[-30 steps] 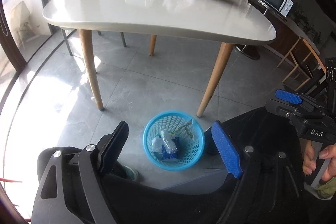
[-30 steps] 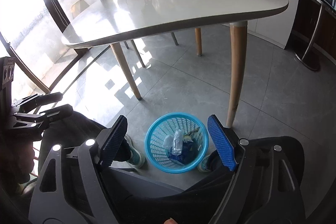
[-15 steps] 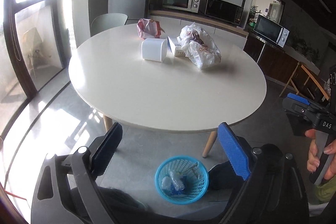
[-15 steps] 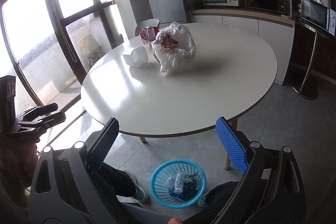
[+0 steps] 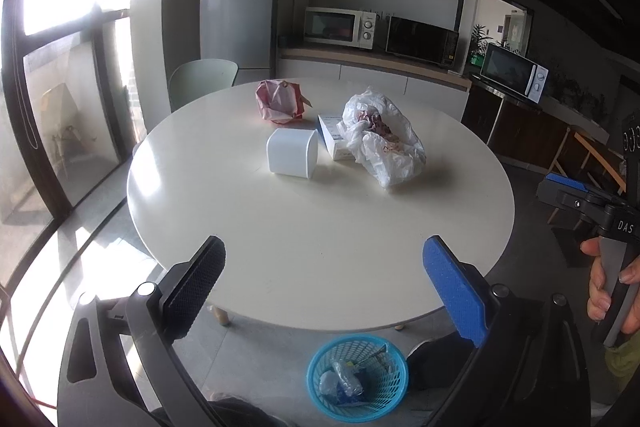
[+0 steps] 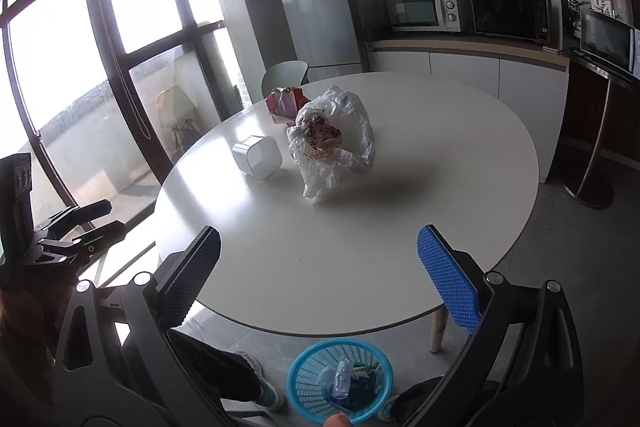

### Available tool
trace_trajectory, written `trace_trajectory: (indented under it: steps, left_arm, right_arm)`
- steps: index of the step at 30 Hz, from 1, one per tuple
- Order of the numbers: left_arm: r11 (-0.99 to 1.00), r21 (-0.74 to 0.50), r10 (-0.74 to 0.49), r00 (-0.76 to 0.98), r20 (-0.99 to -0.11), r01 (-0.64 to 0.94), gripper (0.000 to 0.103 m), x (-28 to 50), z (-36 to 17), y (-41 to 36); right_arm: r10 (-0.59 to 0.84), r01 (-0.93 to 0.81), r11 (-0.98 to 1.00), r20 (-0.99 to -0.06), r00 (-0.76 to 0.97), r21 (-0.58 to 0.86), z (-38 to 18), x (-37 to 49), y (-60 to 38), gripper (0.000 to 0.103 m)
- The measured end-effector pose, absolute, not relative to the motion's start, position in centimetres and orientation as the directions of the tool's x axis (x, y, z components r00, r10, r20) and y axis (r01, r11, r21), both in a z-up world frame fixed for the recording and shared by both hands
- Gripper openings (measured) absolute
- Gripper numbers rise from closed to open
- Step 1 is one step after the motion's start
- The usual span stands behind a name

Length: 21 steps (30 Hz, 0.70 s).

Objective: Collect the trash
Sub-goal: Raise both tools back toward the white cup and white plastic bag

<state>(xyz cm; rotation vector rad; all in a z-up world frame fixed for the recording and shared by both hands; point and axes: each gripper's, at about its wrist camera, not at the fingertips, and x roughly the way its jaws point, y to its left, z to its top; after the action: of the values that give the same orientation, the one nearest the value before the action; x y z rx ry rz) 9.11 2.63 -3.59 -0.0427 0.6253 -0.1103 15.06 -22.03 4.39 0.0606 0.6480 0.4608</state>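
A round white table holds a crumpled white plastic bag with reddish scraps, a pink crumpled wrapper, a white box and a blue-edged carton. The bag also shows in the right wrist view. A blue mesh bin with a plastic bottle and scraps stands on the floor at the table's near edge. My left gripper and right gripper are both open and empty, held above the near table edge.
A pale green chair stands behind the table. A fridge and a counter with microwaves line the back wall. Tall windows run along the left. The person's legs and shoes are beside the bin.
Both grippers have risen and tilted up from looking down at the bin on the floor to looking across the tabletop. Both stayed open and empty.
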Motion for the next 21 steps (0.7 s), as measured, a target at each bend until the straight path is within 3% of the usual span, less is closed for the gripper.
trace_trajectory:
  steps: [21]
  left_arm:
    - [0.997,-0.033,-0.073,0.762,-0.643,0.067,0.097,21.0,-6.4,4.5]
  right_arm:
    - [0.401,-0.413,0.899,-0.650,0.646,0.143,2.1,27.7,-18.8,0.094]
